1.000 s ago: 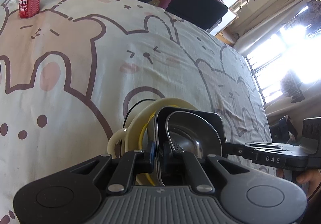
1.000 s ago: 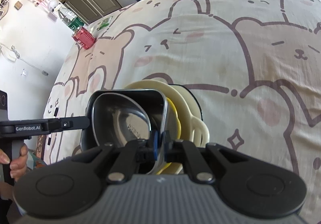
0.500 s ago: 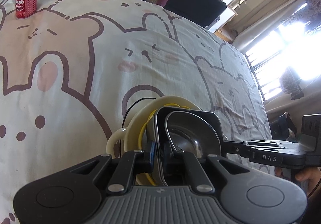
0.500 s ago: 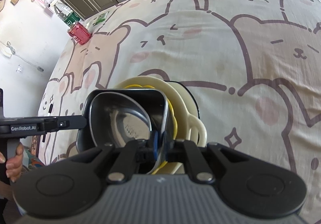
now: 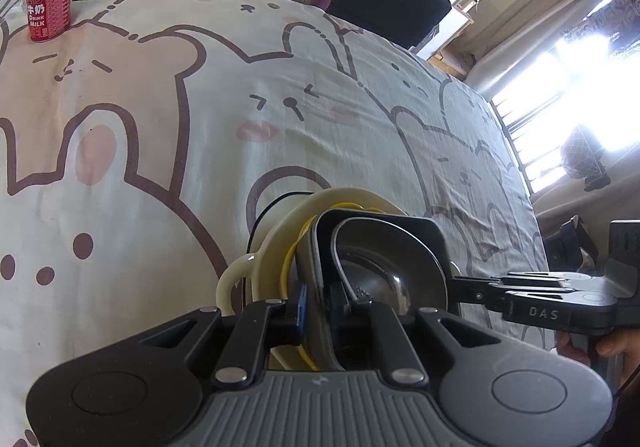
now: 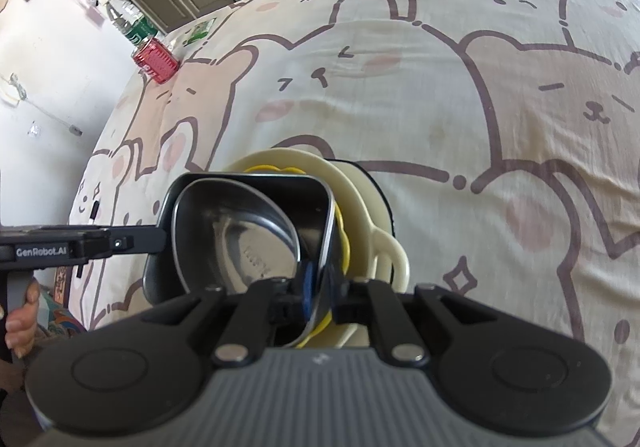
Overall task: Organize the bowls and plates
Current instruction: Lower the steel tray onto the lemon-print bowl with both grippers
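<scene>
Together, two grippers, left (image 5: 319, 301) and right (image 6: 320, 297), on one black dish (image 6: 256, 187).

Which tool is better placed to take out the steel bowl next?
Probably left: the steel bowl lies against the dark dish wall that the left tool clamps; a gap separates it from the right tool.

Both grippers (image 5: 318, 309) (image 6: 320, 297) apparently clamped

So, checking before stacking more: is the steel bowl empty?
Empty: the steel bowl shows only bare shiny metal inside, nested in the black tray.
</scene>
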`<state>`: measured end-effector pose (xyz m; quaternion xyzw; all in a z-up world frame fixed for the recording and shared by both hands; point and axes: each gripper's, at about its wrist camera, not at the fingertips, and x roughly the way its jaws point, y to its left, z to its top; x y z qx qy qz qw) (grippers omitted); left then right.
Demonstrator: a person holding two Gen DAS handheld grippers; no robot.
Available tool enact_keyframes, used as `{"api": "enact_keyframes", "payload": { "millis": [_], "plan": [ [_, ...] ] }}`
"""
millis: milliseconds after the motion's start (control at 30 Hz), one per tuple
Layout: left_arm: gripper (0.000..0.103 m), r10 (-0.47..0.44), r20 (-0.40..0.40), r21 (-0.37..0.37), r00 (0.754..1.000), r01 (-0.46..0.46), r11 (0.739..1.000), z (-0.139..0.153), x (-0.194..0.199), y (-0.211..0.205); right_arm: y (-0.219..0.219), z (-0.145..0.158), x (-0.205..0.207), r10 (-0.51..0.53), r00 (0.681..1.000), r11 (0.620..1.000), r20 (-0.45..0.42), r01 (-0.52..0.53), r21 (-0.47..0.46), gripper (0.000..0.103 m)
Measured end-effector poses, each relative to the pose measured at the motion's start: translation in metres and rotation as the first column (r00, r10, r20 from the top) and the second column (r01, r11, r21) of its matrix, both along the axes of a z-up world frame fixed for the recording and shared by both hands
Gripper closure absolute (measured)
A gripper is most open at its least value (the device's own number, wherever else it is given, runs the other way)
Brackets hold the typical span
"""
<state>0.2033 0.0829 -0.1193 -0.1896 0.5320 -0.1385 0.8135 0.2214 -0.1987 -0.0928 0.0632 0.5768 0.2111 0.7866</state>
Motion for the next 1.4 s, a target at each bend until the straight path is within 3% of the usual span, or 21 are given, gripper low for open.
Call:
{"api": "enact_keyframes", "payload": {
  "millis": [167,867,1000,1400],
  "plan": [
    [0.090,-0.007,-0.007,0.009,1.000,0.007,1.000,-0.002,0.001,-0.002,-0.003,0.009,-0.002,0.006,0.999,1.000,0.035,-0.006,0.025,0.092],
    [0.089,-0.055,-0.034,0.029,0.998,0.056,0.998,-0.005,-0.012,-0.011,-0.002,0.002,-0.017,0.085,0.996,0.996,-0.010,-0.085,-0.002,0.089],
    [0.080,-0.063,-0.022,0.027,0.998,0.064,0.998,-0.001,-0.014,-0.014,-0.001,0.004,-0.020,0.091,0.996,0.996,0.005,-0.091,-0.009,0.090],
    [0.080,-0.065,0.010,0.013,0.998,0.065,0.998,0.008,-0.018,-0.012,-0.001,0.004,-0.021,0.098,0.995,0.995,0.003,-0.098,-0.012,0.088]
  ]
}}
